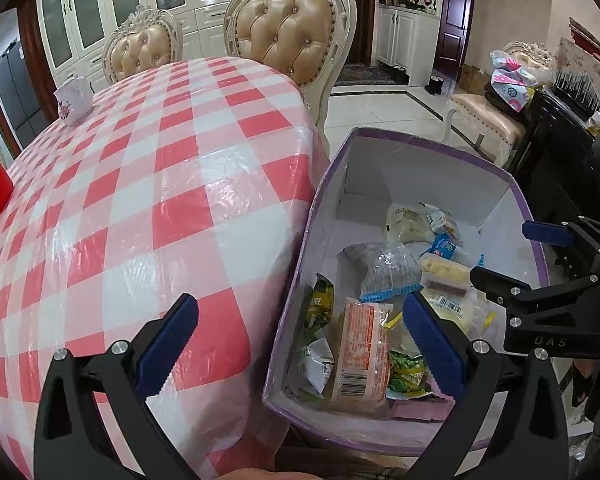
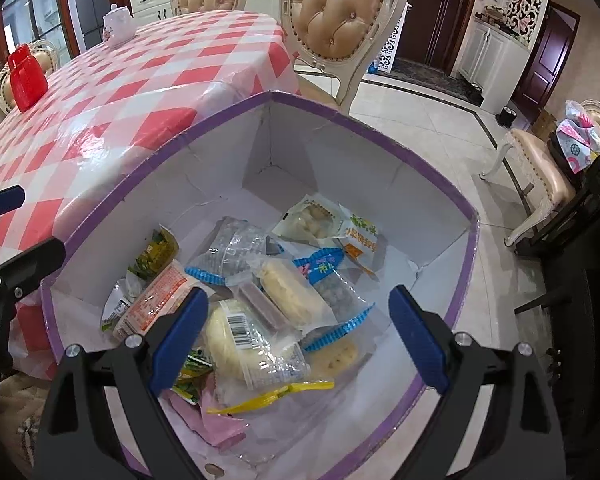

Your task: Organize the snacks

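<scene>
Right hand-held gripper (image 2: 298, 332) hovers wide open and empty over a purple-rimmed white box (image 2: 440, 160) of jumbled, crinkled snack packets (image 2: 260, 344) beside the checkered worktop (image 2: 120, 92).

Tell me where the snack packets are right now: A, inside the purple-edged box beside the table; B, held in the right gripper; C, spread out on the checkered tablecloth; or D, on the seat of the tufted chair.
A: the snack packets lie piled on the floor of the purple-edged box.
</scene>
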A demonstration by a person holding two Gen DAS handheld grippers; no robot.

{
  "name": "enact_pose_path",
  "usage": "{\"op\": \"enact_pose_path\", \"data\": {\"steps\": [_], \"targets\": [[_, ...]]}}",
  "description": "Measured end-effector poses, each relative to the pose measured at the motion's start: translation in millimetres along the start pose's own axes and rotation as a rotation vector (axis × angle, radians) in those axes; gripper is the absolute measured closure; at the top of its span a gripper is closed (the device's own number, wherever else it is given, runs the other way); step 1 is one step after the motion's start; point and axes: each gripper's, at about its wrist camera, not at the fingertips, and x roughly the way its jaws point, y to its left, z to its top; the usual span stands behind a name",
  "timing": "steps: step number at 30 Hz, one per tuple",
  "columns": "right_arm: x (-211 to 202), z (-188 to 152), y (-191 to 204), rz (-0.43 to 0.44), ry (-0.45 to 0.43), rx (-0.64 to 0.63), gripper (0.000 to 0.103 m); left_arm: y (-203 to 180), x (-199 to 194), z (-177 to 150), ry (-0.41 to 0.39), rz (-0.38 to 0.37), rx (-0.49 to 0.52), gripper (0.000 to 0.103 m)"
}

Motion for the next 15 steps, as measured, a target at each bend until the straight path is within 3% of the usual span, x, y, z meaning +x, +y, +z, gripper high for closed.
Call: {"op": "enact_pose_path", "data": {"steps": [15], "targets": [[3.6,-0.9,-2.6,0.007,0.008,0.007,0.011,0.5,0.5,-1.0,0.002,0.0,-0.002,0.004]]}}
